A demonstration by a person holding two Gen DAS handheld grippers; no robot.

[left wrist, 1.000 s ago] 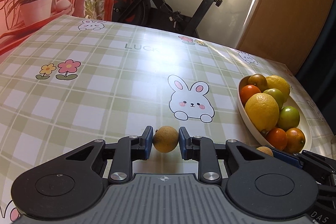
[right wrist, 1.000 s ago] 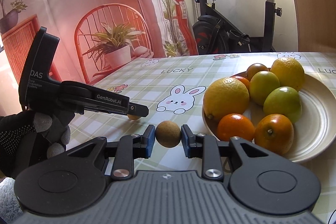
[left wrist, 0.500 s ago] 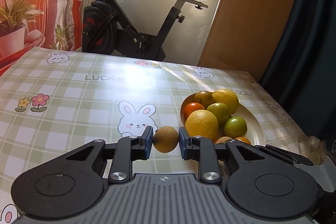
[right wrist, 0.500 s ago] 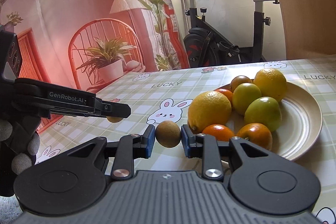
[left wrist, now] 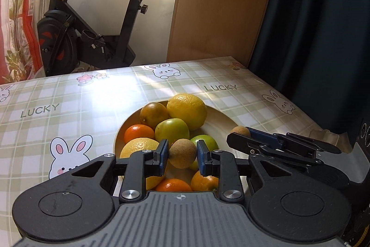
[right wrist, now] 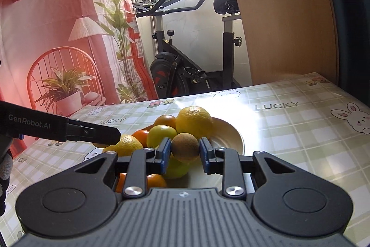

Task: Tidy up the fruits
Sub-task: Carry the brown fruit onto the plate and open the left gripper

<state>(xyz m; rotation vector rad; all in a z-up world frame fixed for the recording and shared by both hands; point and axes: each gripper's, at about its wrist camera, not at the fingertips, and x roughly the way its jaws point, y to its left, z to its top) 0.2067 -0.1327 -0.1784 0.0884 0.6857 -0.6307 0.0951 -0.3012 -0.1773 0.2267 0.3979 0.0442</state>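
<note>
Here, round tan-brown fruit [left wrist: 182, 153], rough matte skin, faintly speckled

Two small round brown fruits, rough-skinned, each clamped between blue pads: one brown fruit [left wrist: 182, 153] in the left hand-held gripper [left wrist: 182, 155], the other brown fruit [right wrist: 185, 147] in the right hand-held gripper [right wrist: 185, 151]; both held above a cream plate [left wrist: 218, 123] on the counter [left wrist: 69, 112]; heaped there, yellow lemons [left wrist: 186, 111], green fruits [left wrist: 171, 130], oranges [left wrist: 138, 133], touching one another.

Fruit on plate [left wrist: 217, 117]: 2 lemons [left wrist: 186, 110], 3 green [left wrist: 171, 130], 4 oranges [left wrist: 138, 133]; 2 brown fruits [left wrist: 182, 153] in tools.
</note>
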